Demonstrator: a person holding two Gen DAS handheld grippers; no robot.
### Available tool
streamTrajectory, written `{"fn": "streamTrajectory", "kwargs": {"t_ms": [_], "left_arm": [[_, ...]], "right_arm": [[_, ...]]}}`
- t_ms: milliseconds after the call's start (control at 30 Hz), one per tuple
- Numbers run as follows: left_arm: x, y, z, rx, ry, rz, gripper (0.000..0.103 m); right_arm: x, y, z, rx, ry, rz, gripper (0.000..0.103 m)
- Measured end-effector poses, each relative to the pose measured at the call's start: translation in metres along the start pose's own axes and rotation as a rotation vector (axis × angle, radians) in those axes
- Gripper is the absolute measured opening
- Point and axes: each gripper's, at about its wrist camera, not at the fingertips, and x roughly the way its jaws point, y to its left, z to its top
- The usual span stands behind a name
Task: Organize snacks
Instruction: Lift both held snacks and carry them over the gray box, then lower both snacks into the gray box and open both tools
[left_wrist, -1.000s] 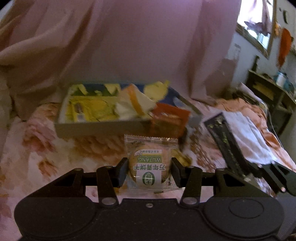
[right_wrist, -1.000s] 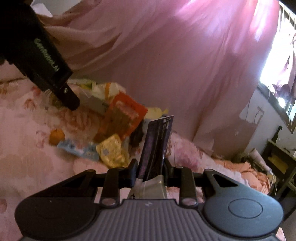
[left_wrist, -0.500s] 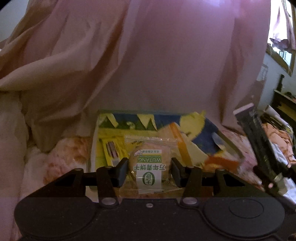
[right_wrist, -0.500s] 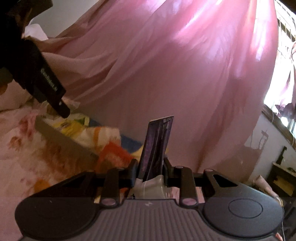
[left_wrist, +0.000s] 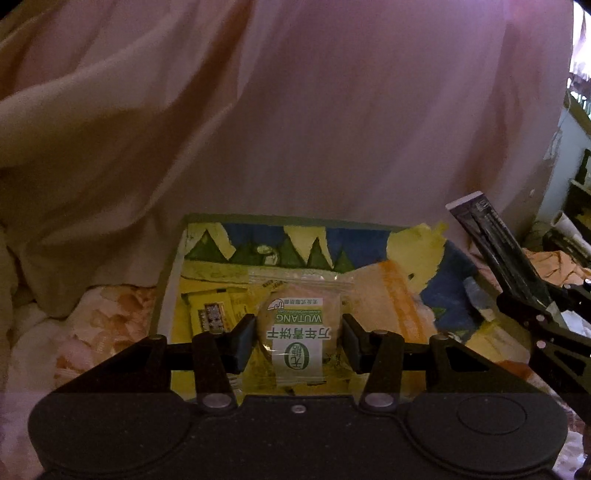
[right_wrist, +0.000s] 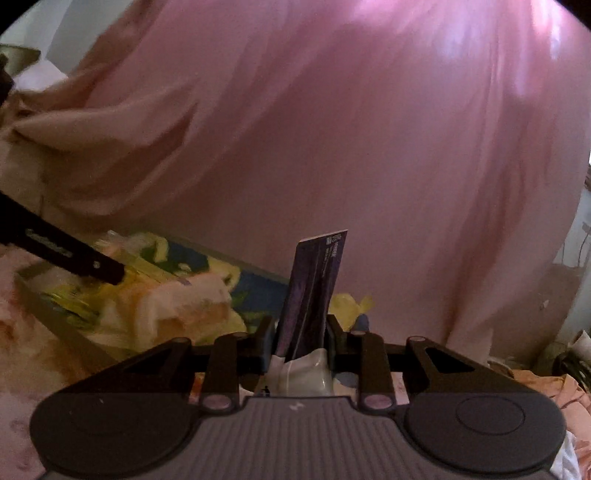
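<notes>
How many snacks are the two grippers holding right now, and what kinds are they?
Round biscuit in a clear wrapper, held in the left gripper over the snack box: 1
Long dark purple packet, held in the right gripper: 1
Total held: 2
More snacks lie in the box, but they overlap too much to count.

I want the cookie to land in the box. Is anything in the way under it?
No lid or barrier shows. The left tongs hold the cookie packet over the open box. Yellow packets and an orange-striped wrapper already lie beneath, so it would land on them.
</notes>
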Motion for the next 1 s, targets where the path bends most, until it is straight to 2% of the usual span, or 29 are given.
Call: {"fn": "streamTrajectory", "kwargs": {"t_ms": [167,367,567,667,733,867,933,1000], "left_arm": [[0.015,0.003,-0.003,-0.038,0.014,-0.003,0.051],[0.020,0.000,-0.005,-0.042,0.024,-0.001,0.051],[0.021,-0.003,-0.004,-0.042,0.037,0.008,0.051],[0.019,-0.002,-0.005,-0.053,0.037,0.003,0.057],[0.017,-0.003,-0.005,-0.063,0.037,0.008,0.066],[0.006,-0.004,-0.004,-0.084,0.018,0.030,0.076],[-0.002,-0.003,-0.003,-0.101,-0.004,0.040,0.089],[-0.014,-0.003,-0.003,-0.124,-0.039,0.028,0.094]], "right_arm": [[0.015,-0.003,-0.004,0.015,0.039,0.029,0.032],[0.021,-0.016,-0.004,0.115,0.078,0.078,0.035],[0.024,-0.020,-0.007,0.153,0.088,0.078,0.037],[0.021,-0.024,-0.007,0.164,0.082,0.065,0.051],[0.018,-0.026,-0.007,0.171,0.078,0.054,0.065],[0.005,-0.031,-0.005,0.191,0.054,0.034,0.079],[-0.007,-0.035,-0.003,0.210,0.024,0.020,0.090],[-0.020,-0.037,-0.001,0.227,-0.010,0.007,0.094]]}}
